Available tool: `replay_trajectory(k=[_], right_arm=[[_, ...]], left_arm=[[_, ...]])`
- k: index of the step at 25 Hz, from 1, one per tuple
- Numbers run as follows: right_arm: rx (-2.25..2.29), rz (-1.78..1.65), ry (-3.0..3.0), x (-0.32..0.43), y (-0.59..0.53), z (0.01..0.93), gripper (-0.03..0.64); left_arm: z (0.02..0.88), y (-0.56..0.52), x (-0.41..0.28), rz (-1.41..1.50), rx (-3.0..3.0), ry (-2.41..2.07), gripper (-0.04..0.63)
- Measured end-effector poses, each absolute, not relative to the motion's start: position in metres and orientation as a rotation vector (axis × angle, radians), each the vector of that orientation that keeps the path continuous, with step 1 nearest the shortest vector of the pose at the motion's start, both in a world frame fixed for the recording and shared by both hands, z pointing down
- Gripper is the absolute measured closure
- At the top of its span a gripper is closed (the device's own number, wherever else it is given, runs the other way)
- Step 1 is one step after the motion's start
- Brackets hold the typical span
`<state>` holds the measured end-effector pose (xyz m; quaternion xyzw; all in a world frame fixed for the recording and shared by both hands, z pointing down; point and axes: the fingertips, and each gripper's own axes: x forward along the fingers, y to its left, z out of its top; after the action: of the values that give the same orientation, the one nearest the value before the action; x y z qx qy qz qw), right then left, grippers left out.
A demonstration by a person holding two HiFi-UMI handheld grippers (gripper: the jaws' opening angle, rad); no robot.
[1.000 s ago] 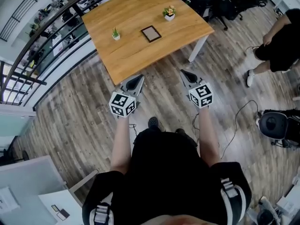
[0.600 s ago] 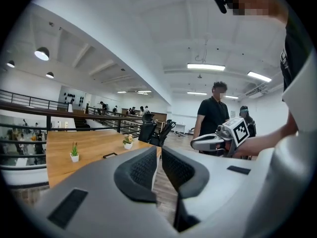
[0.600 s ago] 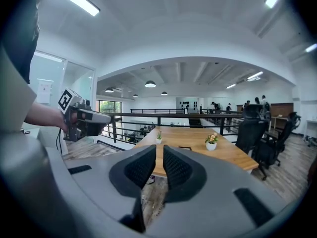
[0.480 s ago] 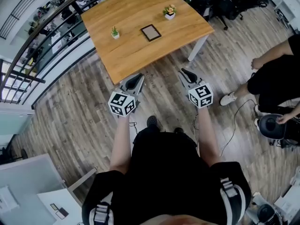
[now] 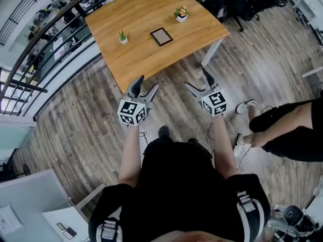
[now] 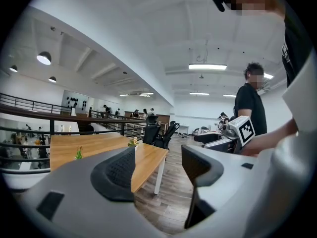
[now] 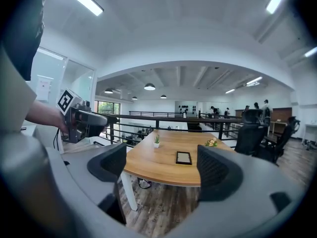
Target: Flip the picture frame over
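Dark picture frame [image 5: 161,36], flat on wooden table [image 5: 141,54], mid-tabletop

Picture frame [image 7: 184,157] — flat on table [image 7: 153,168]

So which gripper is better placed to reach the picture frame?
Probably right. Both grippers' jaws have just been opening, nothing between them. The right gripper faces the picture frame squarely; the left gripper aims past the corner of the table, frame unseen there.

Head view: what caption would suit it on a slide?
Standing short of the table, left gripper and right gripper empty, jaws just opened; picture frame lies flat on it, untouched.
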<state>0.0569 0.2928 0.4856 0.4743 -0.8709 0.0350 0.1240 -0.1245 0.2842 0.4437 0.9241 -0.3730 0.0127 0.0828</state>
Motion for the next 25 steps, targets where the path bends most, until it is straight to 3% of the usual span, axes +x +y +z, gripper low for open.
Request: replay_trajectory(k=[25], right_arm=[[1.573,0.18,-2.456,0.029,0.262,0.504,0.184]], left_arm=[[0.464,0.231,-0.158,0.103,2.806,-0.938,0.298]])
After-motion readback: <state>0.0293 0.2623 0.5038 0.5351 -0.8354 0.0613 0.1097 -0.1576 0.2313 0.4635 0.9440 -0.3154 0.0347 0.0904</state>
